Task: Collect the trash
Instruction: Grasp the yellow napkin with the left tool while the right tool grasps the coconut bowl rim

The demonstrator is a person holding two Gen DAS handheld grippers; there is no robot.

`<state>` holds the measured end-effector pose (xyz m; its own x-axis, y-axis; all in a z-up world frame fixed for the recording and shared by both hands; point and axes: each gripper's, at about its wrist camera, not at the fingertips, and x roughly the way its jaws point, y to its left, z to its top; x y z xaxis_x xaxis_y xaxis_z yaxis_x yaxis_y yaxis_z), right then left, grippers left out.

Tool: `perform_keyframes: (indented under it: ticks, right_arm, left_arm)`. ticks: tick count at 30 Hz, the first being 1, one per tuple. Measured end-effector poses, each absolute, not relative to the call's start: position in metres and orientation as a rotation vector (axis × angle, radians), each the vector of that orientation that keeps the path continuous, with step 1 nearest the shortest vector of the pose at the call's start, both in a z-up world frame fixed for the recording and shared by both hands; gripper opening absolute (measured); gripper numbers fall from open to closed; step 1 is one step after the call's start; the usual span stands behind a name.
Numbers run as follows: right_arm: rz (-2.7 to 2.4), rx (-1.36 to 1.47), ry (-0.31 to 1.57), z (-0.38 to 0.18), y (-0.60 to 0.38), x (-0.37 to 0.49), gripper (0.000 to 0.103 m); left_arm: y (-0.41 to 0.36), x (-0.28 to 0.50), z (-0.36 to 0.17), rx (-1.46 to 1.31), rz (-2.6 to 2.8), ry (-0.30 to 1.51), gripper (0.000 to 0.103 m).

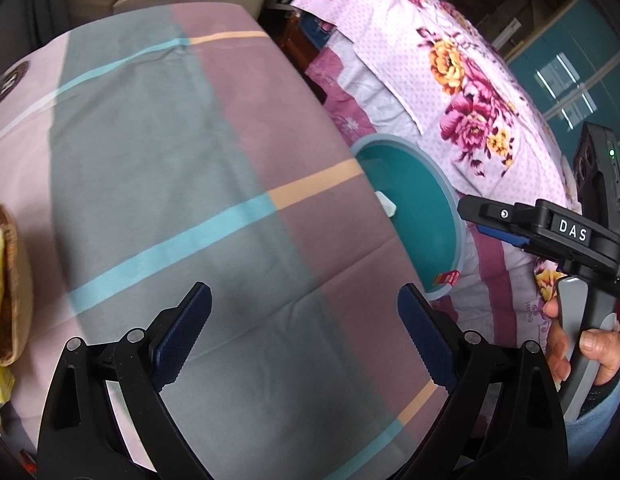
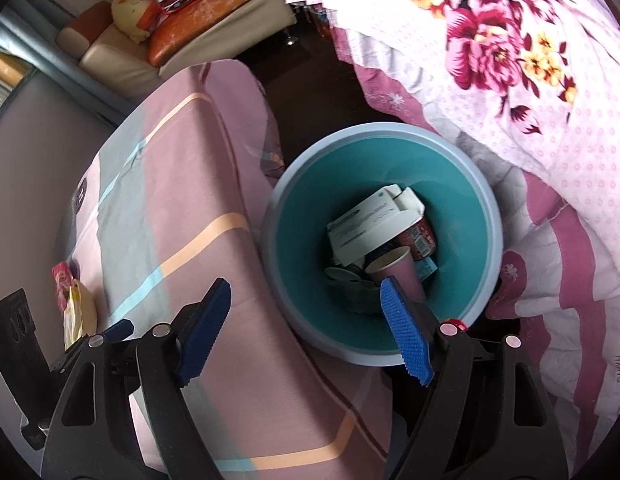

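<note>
With both the right hand-held gripper (image 2: pixel 306 328) and left hand-held gripper (image 1: pixel 304 334) spread and empty, collected trash (image 2: pixel 381 236) is shown inside the teal bin (image 2: pixel 294 216) at frame centre, while apparent wrappers (image 2: pixel 72 304) at lower left could be overlooked on the bench (image 2: pixel 182 184).

Left view looks down across the striped tablecloth (image 1: pixel 190 184); right view looks into the teal bin (image 2: pixel 294 216); both share these.
</note>
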<state>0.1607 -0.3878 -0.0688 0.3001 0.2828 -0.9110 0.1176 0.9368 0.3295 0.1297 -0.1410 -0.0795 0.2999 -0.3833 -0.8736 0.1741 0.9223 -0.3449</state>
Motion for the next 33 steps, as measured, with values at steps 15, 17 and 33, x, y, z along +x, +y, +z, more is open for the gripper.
perform_keyframes:
  ticks: [15,17,33]
  right_arm:
    - [0.259,0.212,1.288,-0.044,-0.285,0.159,0.074]
    - [0.297,0.191,1.29,-0.042,-0.266,0.161,0.074]
    - [0.576,0.056,1.35,-0.055,-0.099,0.168,0.066]
  left_arm:
    - [0.015,0.09,-0.038,-0.368,-0.114,1.029,0.096]
    - [0.043,0.079,-0.037,-0.407,-0.062,1.006,0.097]
    - [0.141,0.046,-0.072,-0.536,0.048,1.023,0.098]
